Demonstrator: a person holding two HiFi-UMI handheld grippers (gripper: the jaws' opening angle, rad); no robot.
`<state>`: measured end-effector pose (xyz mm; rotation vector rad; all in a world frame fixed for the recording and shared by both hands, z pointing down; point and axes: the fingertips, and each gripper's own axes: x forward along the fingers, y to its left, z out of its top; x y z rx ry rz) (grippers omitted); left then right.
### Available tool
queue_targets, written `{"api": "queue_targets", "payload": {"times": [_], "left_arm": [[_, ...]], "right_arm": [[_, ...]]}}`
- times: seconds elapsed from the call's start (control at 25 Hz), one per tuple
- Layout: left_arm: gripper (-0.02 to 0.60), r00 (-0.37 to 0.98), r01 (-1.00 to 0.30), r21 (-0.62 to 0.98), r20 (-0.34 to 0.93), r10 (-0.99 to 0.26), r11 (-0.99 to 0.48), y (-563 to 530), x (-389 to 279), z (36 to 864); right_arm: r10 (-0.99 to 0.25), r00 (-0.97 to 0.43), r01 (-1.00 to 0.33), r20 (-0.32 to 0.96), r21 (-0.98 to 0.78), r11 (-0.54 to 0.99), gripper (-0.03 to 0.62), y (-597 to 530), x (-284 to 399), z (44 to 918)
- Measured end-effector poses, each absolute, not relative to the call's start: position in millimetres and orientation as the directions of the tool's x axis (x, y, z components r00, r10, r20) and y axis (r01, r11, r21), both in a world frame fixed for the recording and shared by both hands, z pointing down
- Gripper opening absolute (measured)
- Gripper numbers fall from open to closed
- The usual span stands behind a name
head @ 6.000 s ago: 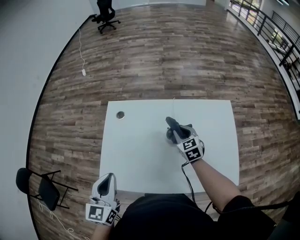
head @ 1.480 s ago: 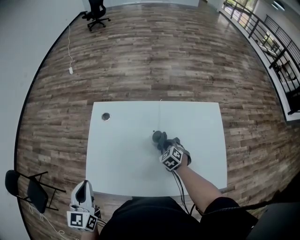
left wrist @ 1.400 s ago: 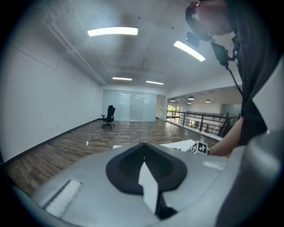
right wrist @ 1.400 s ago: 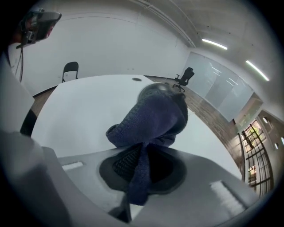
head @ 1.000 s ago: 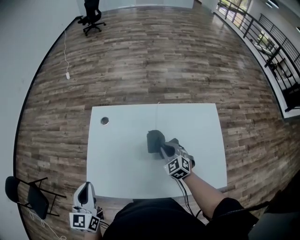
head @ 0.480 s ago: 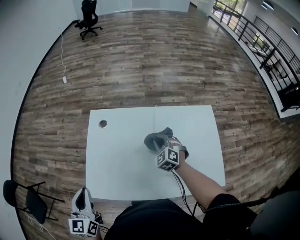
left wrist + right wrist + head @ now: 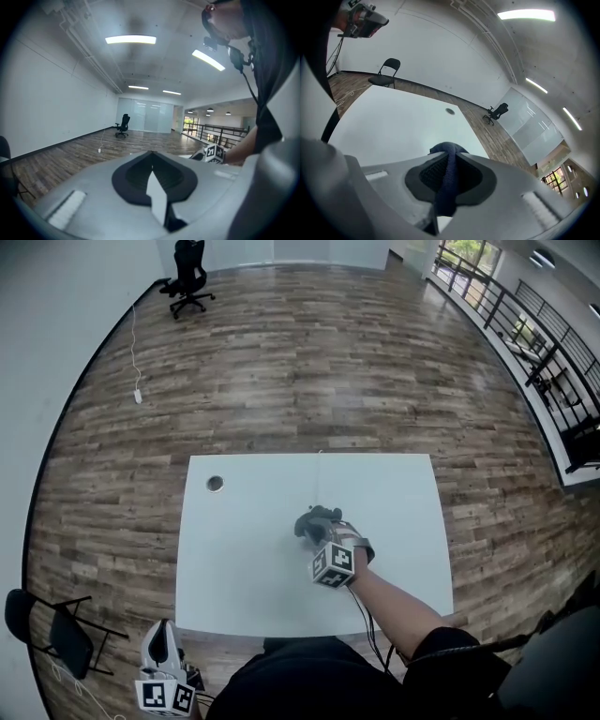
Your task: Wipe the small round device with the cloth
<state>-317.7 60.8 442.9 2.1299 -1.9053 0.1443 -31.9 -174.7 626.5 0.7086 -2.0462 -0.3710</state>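
Observation:
The small round device (image 7: 215, 484) lies near the far left corner of the white table (image 7: 253, 568); the right gripper view shows the device (image 7: 450, 111) ahead on the tabletop. A dark grey-blue cloth (image 7: 313, 519) hangs bunched over the table's middle, well right of the device. My right gripper (image 7: 324, 532) is shut on it, and the cloth (image 7: 446, 176) runs as a pinched band between the jaws of the right gripper (image 7: 448, 161). My left gripper (image 7: 160, 634) hangs below the table's near left corner. In its own view the left gripper (image 7: 152, 171) is shut with nothing in it.
A thin cable (image 7: 320, 463) runs from the table's far edge toward the cloth. A folding chair (image 7: 47, 629) stands left of the table and an office chair (image 7: 190, 268) far off on the wooden floor. Railings (image 7: 525, 334) line the right side.
The right gripper has shifted a little left over the table's middle with the cloth; the cloth, spread wider a second ago, now hangs in a smaller bunch. The left gripper has barely moved.

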Motion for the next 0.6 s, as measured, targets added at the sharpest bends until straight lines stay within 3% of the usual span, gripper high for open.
{"api": "queue_targets", "payload": {"times": [0.2, 0.4, 0.48, 0.6], "left_arm": [[0.003, 0.117, -0.988, 0.127, 0.247, -0.962, -0.087, 62.4, -323.8, 437.5], [0.003, 0.131, -0.987, 0.122, 0.229, -0.965, -0.105, 54.8, -327.3, 434.1], [0.003, 0.134, -0.986, 0.13, 0.217, -0.967, -0.108, 50.7, -327.4, 433.3], [0.003, 0.158, -0.982, 0.134, 0.203, -0.967, -0.132, 41.4, -320.0, 432.4]], "right_arm": [[-0.551, -0.431, -0.389, 0.715, 0.404, 0.828, 0.037, -163.3, -33.6, 646.6], [-0.397, -0.436, -0.419, 0.808, 0.208, 0.884, 0.037, -137.9, -35.0, 678.8], [-0.42, -0.474, -0.43, 0.774, 0.213, 0.878, 0.037, -136.2, -41.8, 661.5], [-0.559, -0.505, -0.484, 0.657, 0.321, 0.814, 0.037, -158.0, -44.4, 610.2]]}}
